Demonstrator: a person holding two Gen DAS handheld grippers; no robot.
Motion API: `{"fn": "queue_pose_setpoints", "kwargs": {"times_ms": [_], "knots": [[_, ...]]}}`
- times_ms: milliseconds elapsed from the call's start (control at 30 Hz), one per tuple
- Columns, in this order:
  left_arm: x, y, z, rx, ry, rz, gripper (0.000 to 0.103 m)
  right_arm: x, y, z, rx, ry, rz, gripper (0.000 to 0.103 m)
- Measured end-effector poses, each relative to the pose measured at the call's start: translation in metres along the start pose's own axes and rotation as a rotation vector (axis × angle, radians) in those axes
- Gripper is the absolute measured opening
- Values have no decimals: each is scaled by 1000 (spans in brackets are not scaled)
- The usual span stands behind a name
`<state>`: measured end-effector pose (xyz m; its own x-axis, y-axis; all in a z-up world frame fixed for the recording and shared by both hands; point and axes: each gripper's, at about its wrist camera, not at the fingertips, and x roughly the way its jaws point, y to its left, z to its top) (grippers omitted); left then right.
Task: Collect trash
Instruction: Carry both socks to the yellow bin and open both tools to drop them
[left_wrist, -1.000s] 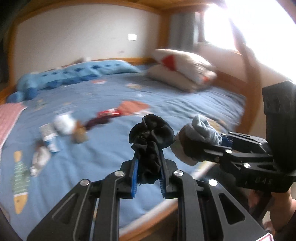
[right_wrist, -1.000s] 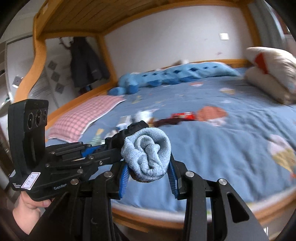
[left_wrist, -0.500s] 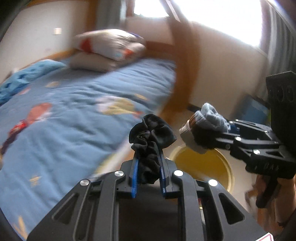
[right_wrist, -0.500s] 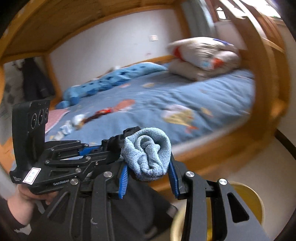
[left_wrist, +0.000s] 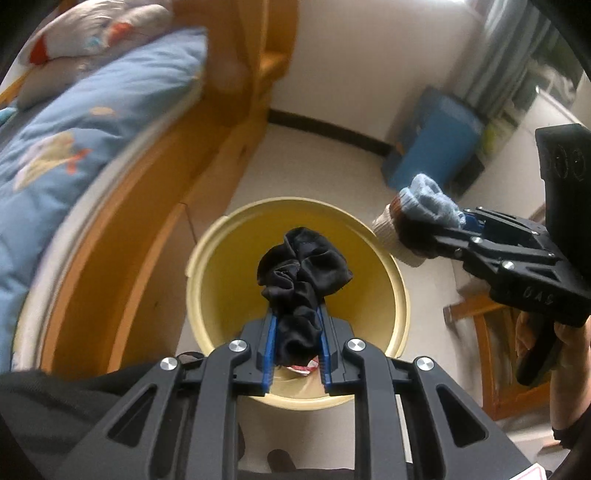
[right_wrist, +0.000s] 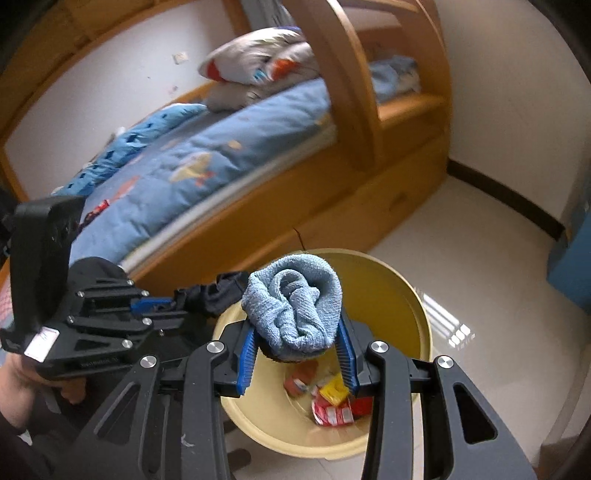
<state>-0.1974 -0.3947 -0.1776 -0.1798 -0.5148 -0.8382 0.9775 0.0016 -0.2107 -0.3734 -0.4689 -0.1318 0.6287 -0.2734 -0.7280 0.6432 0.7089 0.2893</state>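
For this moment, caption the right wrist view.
Right gripper holding a balled light-blue knitted sock above a round yellow plastic bin.

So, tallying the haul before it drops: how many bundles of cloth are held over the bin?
2: a black cloth in the left gripper, a blue sock in the right gripper.

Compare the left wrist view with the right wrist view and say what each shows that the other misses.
Only the left wrist view shows the blue box by the wall and a wooden chair. Only the right wrist view shows the wrappers at the bottom of the yellow bin. Both show the bin, the bed, the left gripper shut on a black cloth, and the right gripper shut on a blue sock.
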Motion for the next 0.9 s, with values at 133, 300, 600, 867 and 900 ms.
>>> {"fn": "queue_pose_setpoints", "kwargs": {"times_ms": [133, 300, 600, 867, 900], "knots": [[25, -1, 8, 19, 67, -15, 20, 8, -9, -6, 13, 26, -2, 38], [45, 11, 12, -36, 122, 47, 97, 7, -22, -8, -9, -1, -110, 76], [33, 21, 7, -74, 78, 70, 97, 6, -36, -10, 55, 15, -69, 74], [15, 16, 6, -69, 24, 50, 97, 6, -21, 1, 30, 15, -50, 74], [14, 18, 6, -77, 17, 44, 97, 6, -19, 4, 30, 17, -46, 74]]}}
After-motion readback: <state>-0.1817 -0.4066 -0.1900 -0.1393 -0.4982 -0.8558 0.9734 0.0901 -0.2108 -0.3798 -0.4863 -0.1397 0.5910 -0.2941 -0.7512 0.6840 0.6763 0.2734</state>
